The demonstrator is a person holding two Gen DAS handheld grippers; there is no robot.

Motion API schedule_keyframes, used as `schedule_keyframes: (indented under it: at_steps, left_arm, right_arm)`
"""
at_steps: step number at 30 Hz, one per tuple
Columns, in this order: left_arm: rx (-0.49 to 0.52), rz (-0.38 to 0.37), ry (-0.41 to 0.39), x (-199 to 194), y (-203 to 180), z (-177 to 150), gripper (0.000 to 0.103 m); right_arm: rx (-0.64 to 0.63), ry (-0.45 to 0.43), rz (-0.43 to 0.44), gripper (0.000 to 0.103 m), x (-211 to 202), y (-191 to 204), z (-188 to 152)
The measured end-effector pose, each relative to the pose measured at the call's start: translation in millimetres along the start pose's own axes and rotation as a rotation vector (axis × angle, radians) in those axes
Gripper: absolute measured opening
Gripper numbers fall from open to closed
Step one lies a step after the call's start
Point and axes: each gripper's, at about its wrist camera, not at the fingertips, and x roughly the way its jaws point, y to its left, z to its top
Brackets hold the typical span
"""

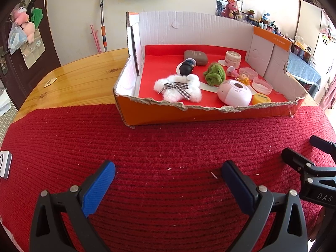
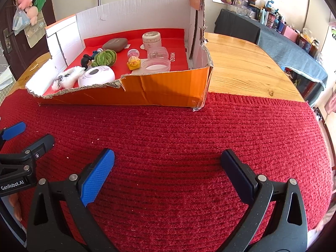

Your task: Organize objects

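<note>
Both claws — left claw and right claw — gape wide, empty (above the red mat), facing the cardboard box.

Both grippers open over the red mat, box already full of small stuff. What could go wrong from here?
1. The cardboard box's torn front edge is ragged; a finger reaching in may snag it.
2. Items sit crowded: grabbing the pink dome device could nudge the yellow lid or white fluffy toy.
3. The left gripper and right gripper hover close together; they may collide.
</note>
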Motion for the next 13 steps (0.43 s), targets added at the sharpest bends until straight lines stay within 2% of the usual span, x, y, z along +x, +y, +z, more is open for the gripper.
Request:
schedule_keyframes:
  at_steps: [13]
  left_arm:
    - [0.0, 0.0, -0.001, -0.7, 0.3, -0.6, 0.103]
  right_arm:
    - [0.0, 0.0, 0.0, 0.103, 0.8, 0.7, 0.2]
